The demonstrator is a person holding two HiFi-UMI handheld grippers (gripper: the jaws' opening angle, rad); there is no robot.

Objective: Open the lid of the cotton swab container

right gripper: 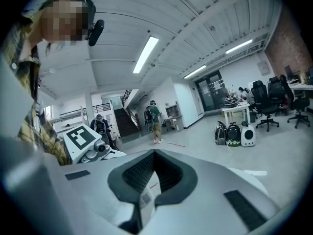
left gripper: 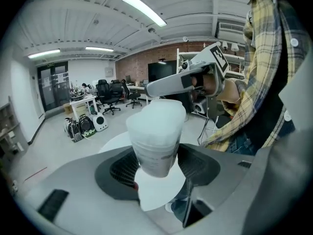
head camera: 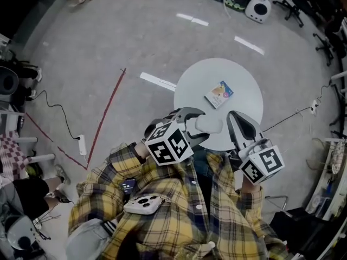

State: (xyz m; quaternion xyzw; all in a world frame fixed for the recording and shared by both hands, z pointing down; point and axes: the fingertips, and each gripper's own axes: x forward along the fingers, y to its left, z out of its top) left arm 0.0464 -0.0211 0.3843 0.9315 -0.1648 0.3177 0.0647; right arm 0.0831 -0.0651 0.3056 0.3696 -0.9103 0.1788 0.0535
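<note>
A white, translucent cotton swab container [head camera: 214,125] hangs in the air over the near edge of the round white table [head camera: 244,85]. My left gripper [head camera: 201,124] is shut on it, a ribbed pad on each side of its lower body [left gripper: 156,131]. The lid end points away from the left gripper's camera and looks closed. My right gripper [head camera: 234,118] floats just to the right, jaws shut, its tip [left gripper: 152,88] near the container's top but apart from it. In the right gripper view the jaws [right gripper: 154,153] meet; a white barcoded strip [right gripper: 145,198] shows in the slit behind them.
A small colourful packet [head camera: 219,93] lies on the table. Red tape lines [head camera: 105,115] and a power strip [head camera: 81,144] are on the floor to the left. Bags and office chairs [left gripper: 110,94] stand along the far walls. People stand by the stairs [right gripper: 154,121].
</note>
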